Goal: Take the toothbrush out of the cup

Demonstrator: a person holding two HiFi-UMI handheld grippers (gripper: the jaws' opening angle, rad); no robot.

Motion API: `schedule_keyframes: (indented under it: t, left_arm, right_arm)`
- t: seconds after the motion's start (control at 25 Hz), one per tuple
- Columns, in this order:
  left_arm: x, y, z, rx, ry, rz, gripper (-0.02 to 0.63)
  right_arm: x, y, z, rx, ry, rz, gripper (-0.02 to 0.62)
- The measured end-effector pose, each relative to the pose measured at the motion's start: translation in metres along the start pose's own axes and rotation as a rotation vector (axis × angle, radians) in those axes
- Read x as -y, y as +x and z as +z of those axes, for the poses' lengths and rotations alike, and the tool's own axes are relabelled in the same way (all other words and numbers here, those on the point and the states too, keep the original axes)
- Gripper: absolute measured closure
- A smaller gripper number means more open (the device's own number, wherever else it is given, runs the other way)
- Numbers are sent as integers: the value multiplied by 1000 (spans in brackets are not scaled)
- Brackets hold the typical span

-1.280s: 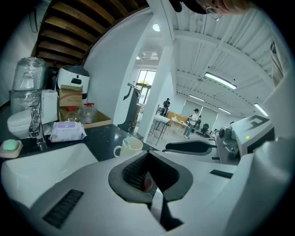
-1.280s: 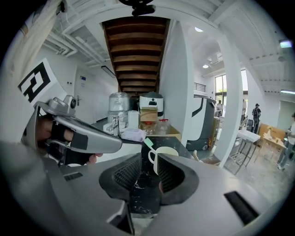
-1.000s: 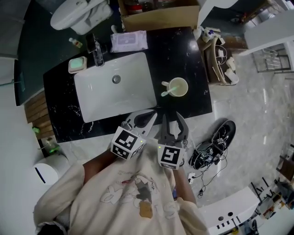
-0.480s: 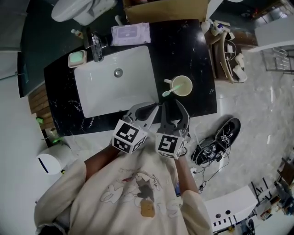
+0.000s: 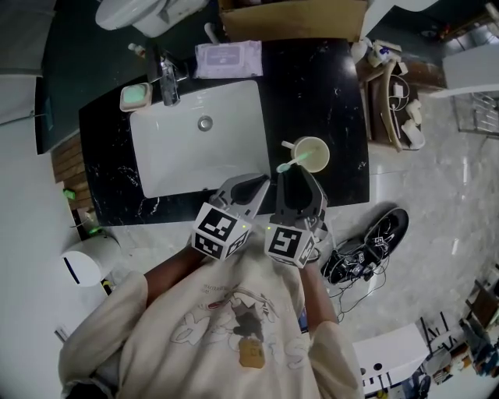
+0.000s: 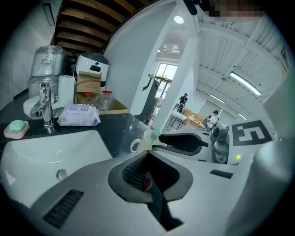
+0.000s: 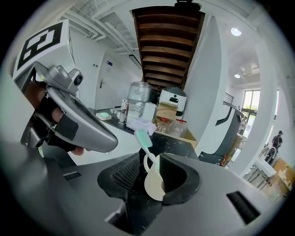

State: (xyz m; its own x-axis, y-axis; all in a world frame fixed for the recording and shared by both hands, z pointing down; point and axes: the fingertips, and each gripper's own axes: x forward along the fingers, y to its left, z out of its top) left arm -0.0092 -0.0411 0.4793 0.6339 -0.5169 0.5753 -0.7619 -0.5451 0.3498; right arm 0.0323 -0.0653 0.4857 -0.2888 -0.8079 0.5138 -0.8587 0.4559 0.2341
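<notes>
A cream cup (image 5: 312,153) stands on the black counter (image 5: 312,86), right of the sink. A toothbrush (image 5: 290,164) leans out of it, its mint head toward me. My right gripper (image 5: 299,176) sits just in front of the cup. In the right gripper view its jaws (image 7: 150,159) are opening, with the cup (image 7: 154,182) and the brush head (image 7: 142,137) framed between the tips and nothing pressed. My left gripper (image 5: 260,185) hovers at the counter's front edge, left of the cup, shut and empty (image 6: 148,153). The cup (image 6: 144,139) shows just beyond it.
A white sink (image 5: 179,156) fills the counter's left half, with a faucet (image 5: 168,82) and a soap dish (image 5: 134,96) behind it. A pack of wipes (image 5: 228,58) and a cardboard box (image 5: 292,19) lie at the back. Shoes (image 5: 366,245) and cables are on the floor to the right.
Both grippers have moved forward toward the counter. The right gripper's tips now reach the cup and brush head, and its jaws stand slightly wider.
</notes>
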Motion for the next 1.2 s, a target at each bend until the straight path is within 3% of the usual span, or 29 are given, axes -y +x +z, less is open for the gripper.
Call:
schedule_keyframes:
  t: [0.28,0.48,1.2]
  left_arm:
    - [-5,3,4,2,-9,11,600]
    - [-8,3,6,5,-16,16,598]
    - [-3,-8,11,34,4,-12,600]
  right_arm:
    - [2,12,3,6,-13,10,453]
    - [8,17,6,11,-25,-19,533]
    - [21,-3,18,63,-7,-114,560]
